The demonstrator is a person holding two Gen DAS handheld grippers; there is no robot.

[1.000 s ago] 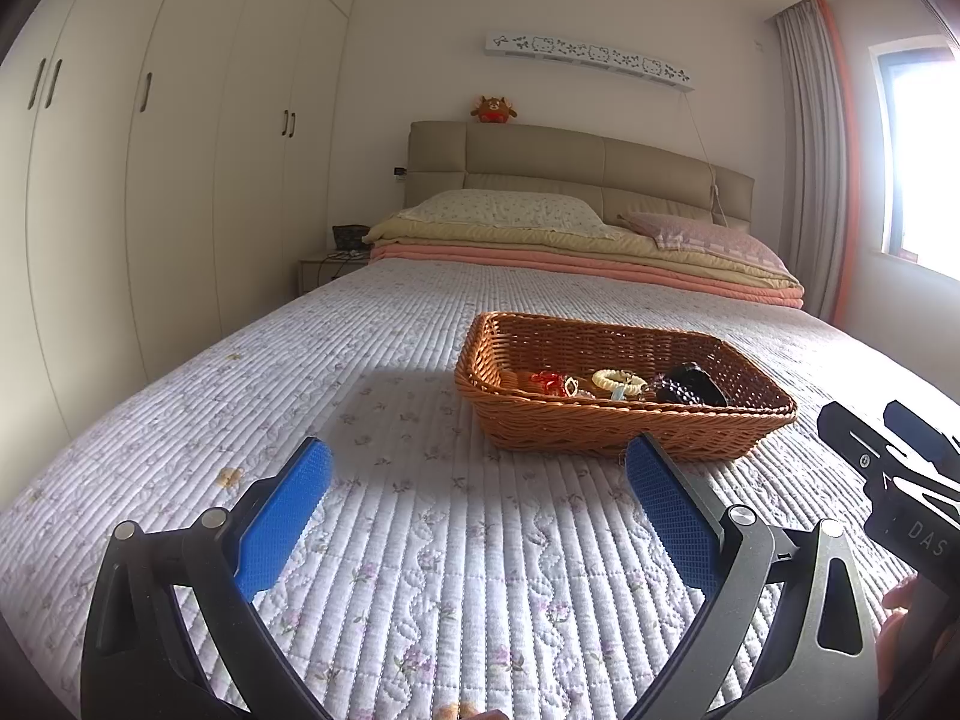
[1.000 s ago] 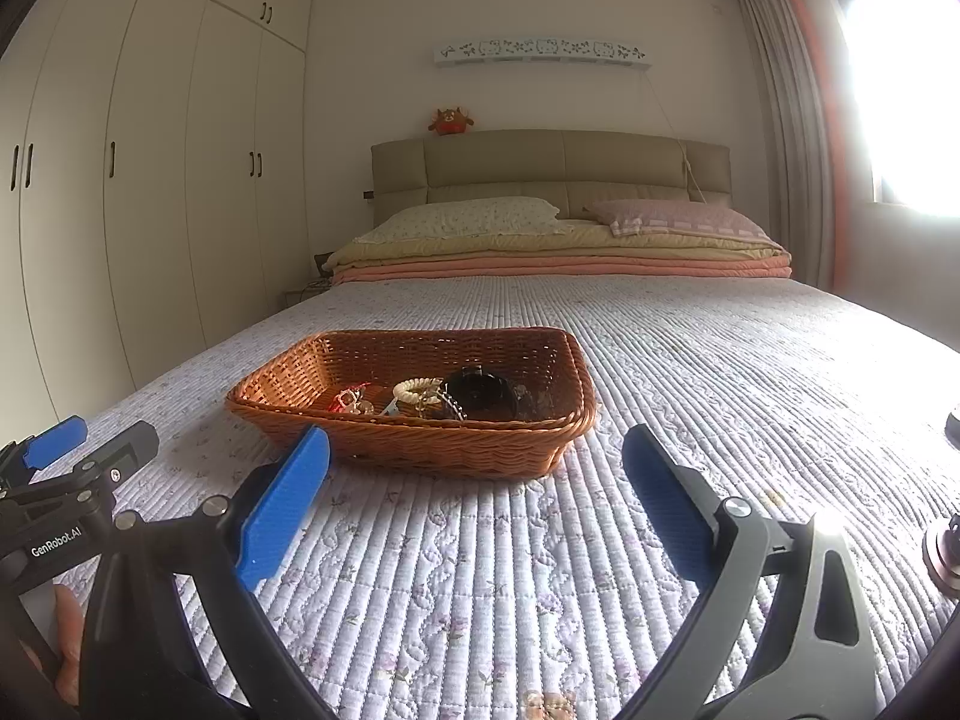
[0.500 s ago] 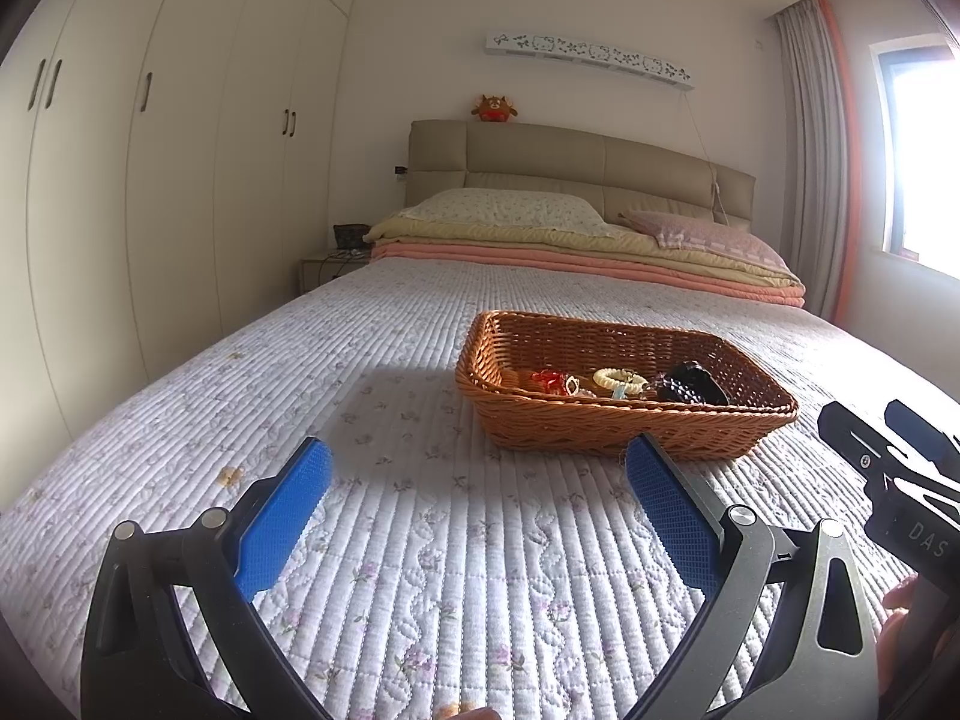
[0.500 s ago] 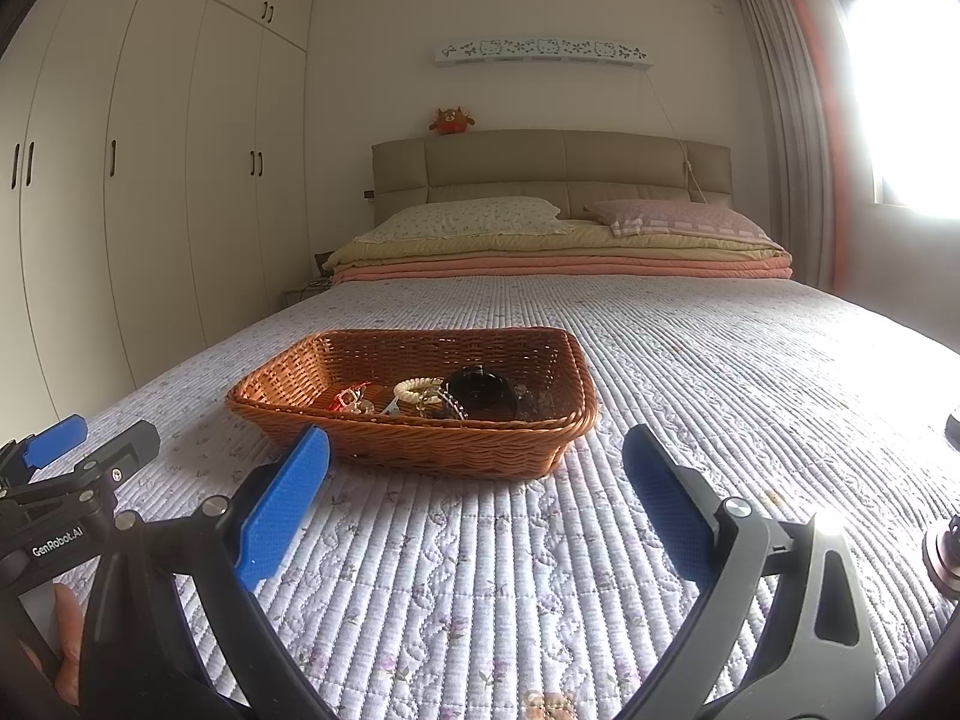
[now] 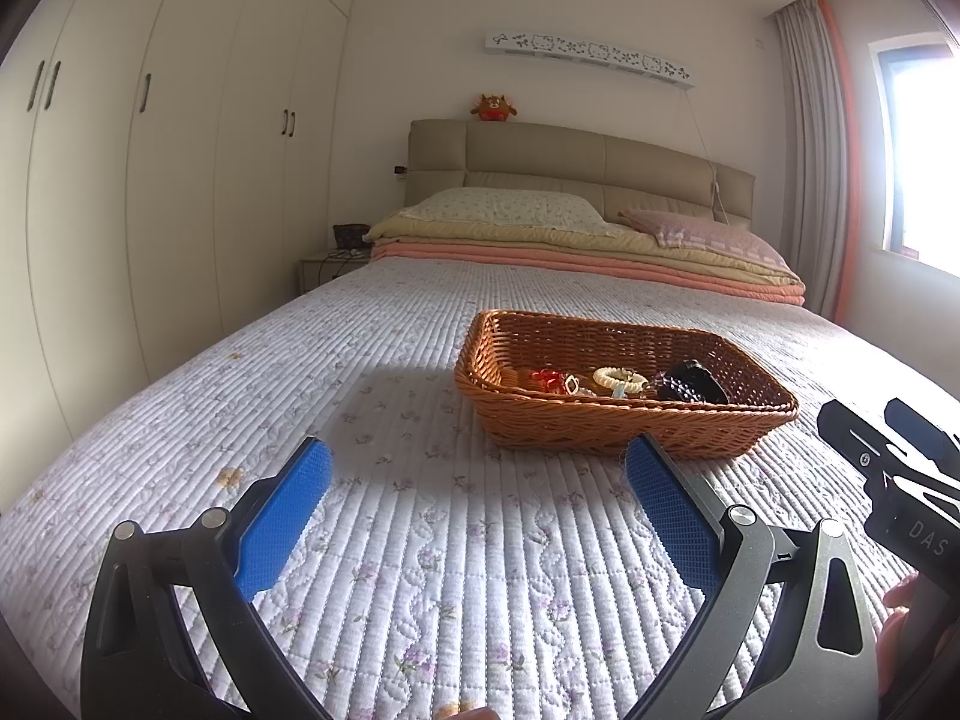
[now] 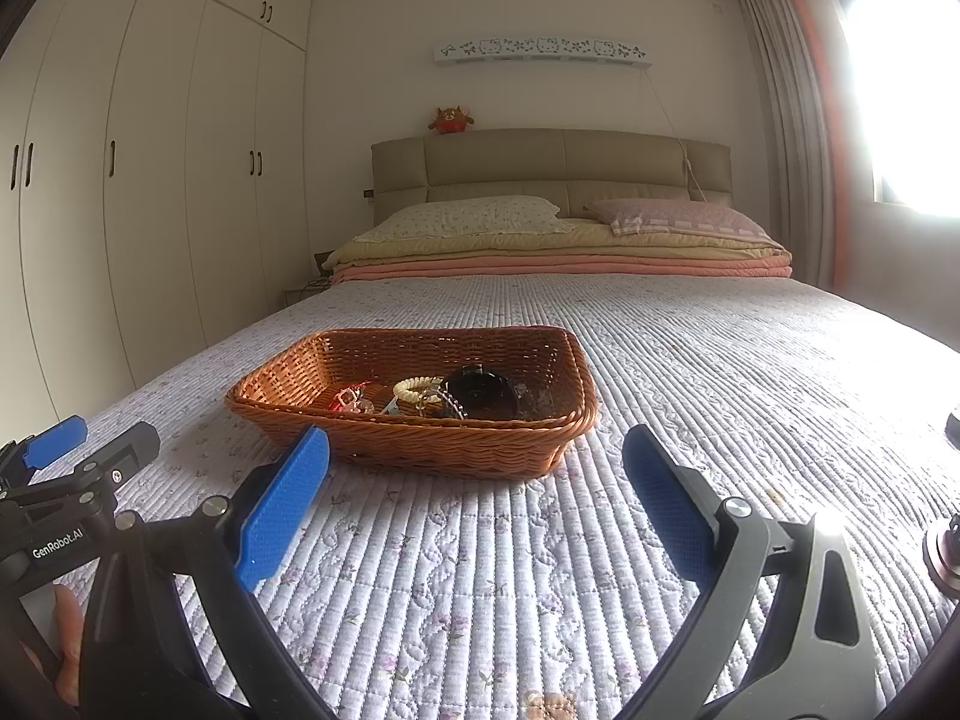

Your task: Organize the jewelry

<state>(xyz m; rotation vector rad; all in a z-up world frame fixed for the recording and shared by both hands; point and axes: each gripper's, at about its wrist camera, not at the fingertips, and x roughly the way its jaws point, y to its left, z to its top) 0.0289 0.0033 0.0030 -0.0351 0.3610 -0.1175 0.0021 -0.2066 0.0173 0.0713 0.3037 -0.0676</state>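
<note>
A brown wicker basket [image 5: 600,426] sits on the quilted bed; it also shows in the right wrist view [image 6: 420,450]. Inside lie a red trinket [image 5: 547,378], a cream bead bracelet [image 5: 621,377] and a black beaded piece [image 5: 690,384]; the right wrist view shows the cream bracelet [image 6: 414,387] and a black round item [image 6: 483,399]. My left gripper [image 5: 477,468] is open and empty, low over the quilt in front of the basket. My right gripper [image 6: 474,456] is open and empty, just before the basket's near rim.
The bed's quilt [image 5: 420,540] stretches around the basket. Folded blankets and pillows [image 5: 570,240] lie at the headboard. White wardrobes [image 5: 150,180] line the left wall. A window and curtain [image 6: 840,120] are on the right. A small dark object [image 6: 953,429] lies at the far right.
</note>
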